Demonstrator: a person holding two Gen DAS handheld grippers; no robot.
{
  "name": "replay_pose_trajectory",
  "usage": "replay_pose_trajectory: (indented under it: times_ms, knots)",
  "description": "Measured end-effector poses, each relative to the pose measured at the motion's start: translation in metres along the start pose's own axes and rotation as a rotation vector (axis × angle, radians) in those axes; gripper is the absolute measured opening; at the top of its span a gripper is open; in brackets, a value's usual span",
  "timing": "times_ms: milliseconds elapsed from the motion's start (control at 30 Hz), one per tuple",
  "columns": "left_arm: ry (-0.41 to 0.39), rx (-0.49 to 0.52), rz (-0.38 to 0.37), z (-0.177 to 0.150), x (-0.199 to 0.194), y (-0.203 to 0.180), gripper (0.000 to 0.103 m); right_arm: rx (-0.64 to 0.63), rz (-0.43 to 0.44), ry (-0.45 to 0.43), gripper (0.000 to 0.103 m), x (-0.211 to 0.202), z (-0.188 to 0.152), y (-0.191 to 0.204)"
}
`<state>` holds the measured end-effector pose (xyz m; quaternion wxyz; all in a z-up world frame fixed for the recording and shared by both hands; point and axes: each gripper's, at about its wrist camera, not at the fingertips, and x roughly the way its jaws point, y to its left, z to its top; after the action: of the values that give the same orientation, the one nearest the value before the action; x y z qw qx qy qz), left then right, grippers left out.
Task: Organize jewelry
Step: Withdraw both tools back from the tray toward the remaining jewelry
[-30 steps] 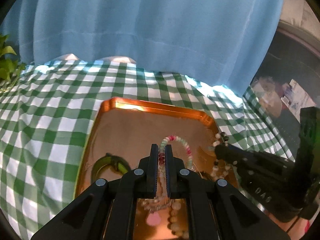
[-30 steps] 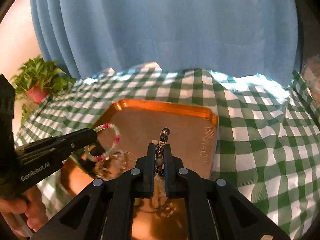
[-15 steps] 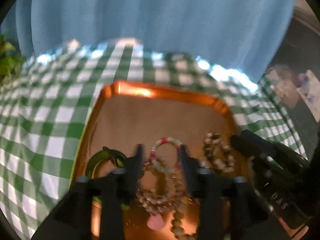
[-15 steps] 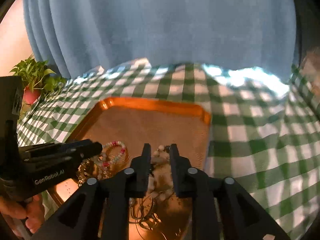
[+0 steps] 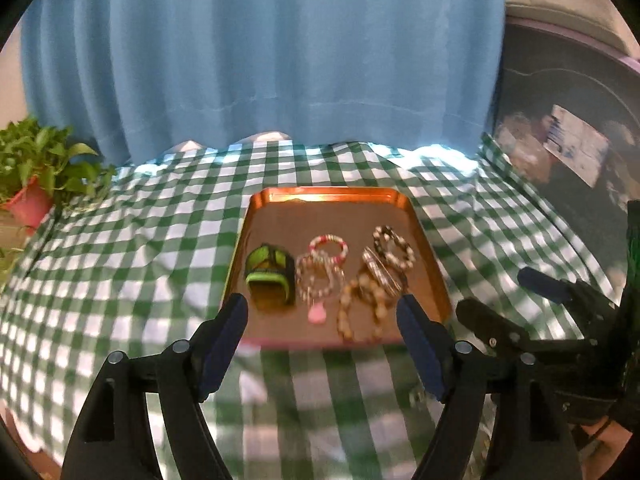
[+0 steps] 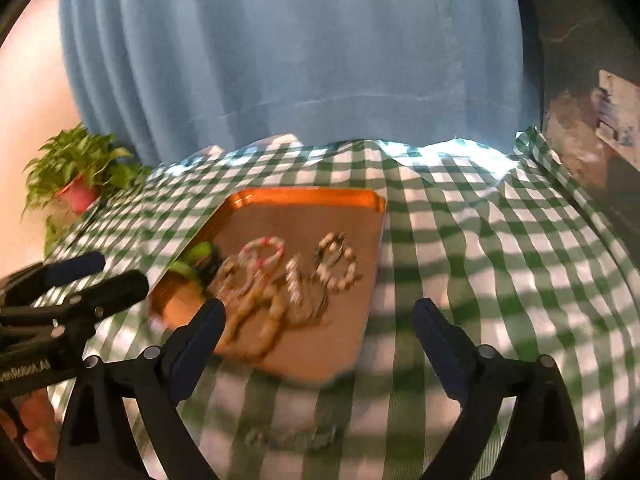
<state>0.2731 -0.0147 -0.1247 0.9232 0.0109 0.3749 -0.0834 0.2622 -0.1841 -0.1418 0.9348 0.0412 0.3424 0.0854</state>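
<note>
Gingham tablecloth (image 5: 120, 264) meets blue curtain (image 5: 260, 60) beside potted plant (image 5: 28, 176).

Black left gripper (image 5: 322, 322), blue-padded jaws, silver screws

You have a copper-coloured tray (image 5: 430, 264) lying flat on the checked cloth, with all the jewelry gathered in its near half. At your left sits a green and black band (image 5: 270, 272), propped up on edge. Beside it a pink and white bead bracelet (image 5: 328, 245) overlaps a pale beaded loop with a pink charm (image 5: 318, 286). To the right lie a black and white bead bracelet (image 5: 394, 249), thin bangles (image 5: 380, 274) and a tan bead strand (image 5: 360, 312), tangled together.
</note>
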Motion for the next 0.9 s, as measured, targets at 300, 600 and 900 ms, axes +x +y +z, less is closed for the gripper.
replay_pose_trajectory:
  times_ms: [300, 600, 900]
  knots:
    - [-0.03, -0.028, 0.003, -0.04, -0.118, -0.006, 0.078, 0.026, 0.02, 0.013, 0.094, -0.108, -0.044, 0.032]
    - [-0.093, 0.006, 0.035, -0.057, -0.212, -0.028, 0.078, 0.032, 0.003, -0.092, 0.094, -0.203, -0.071, 0.057]
    - [-0.178, 0.053, 0.031, -0.067, -0.277, -0.052, 0.083, 0.003, -0.012, -0.164, 0.097, -0.278, -0.075, 0.074]
